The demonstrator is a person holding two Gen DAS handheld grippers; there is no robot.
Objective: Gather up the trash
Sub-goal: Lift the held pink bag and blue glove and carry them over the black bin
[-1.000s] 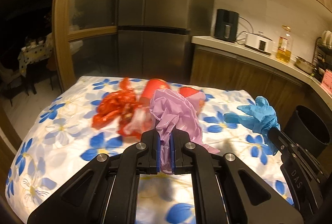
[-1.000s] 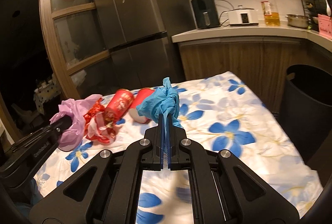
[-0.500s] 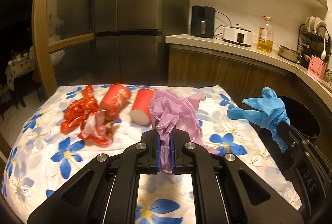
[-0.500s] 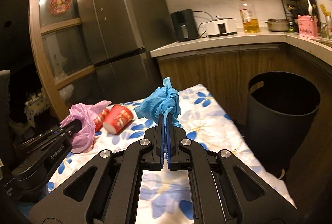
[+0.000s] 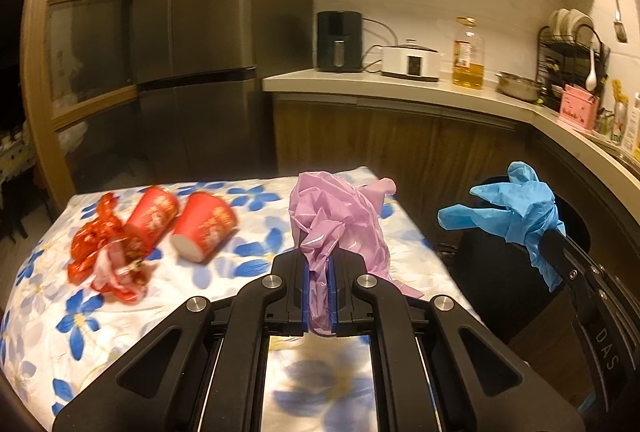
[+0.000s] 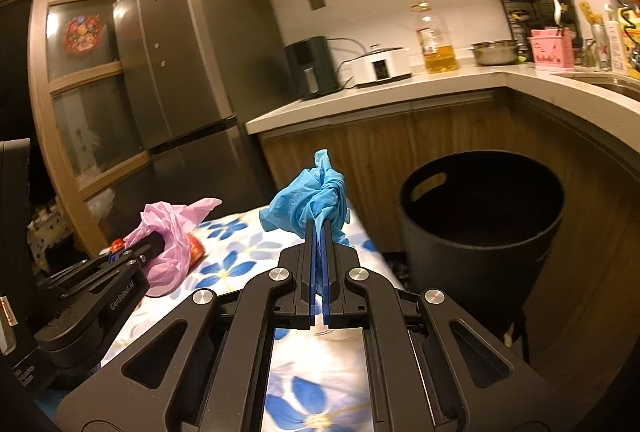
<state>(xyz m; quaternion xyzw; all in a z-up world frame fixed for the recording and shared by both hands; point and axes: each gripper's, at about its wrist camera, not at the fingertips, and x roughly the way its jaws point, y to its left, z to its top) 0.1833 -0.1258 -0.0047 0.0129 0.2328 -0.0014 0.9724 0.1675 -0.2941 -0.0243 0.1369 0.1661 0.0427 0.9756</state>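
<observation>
My left gripper (image 5: 320,264) is shut on a crumpled pink plastic bag (image 5: 340,216) and holds it above the table's right part. My right gripper (image 6: 319,232) is shut on a blue glove (image 6: 316,192), held over the table's right edge. In the left wrist view the glove (image 5: 516,208) hangs in front of the black trash bin (image 5: 500,292). The bin (image 6: 480,224) stands open on the floor right of the table. Two red paper cups (image 5: 180,224) and a red crumpled wrapper (image 5: 104,252) lie on the table's left.
The table has a white cloth with blue flowers (image 5: 80,320). A wooden counter (image 6: 400,88) with appliances, an oil bottle and a dish rack curves behind the bin. A grey fridge (image 5: 200,32) stands beyond the table.
Both grippers have swung to the right with their loads. The bin has come into fuller view and closer. The cups and wrapper have shifted to the left of the left wrist view.
</observation>
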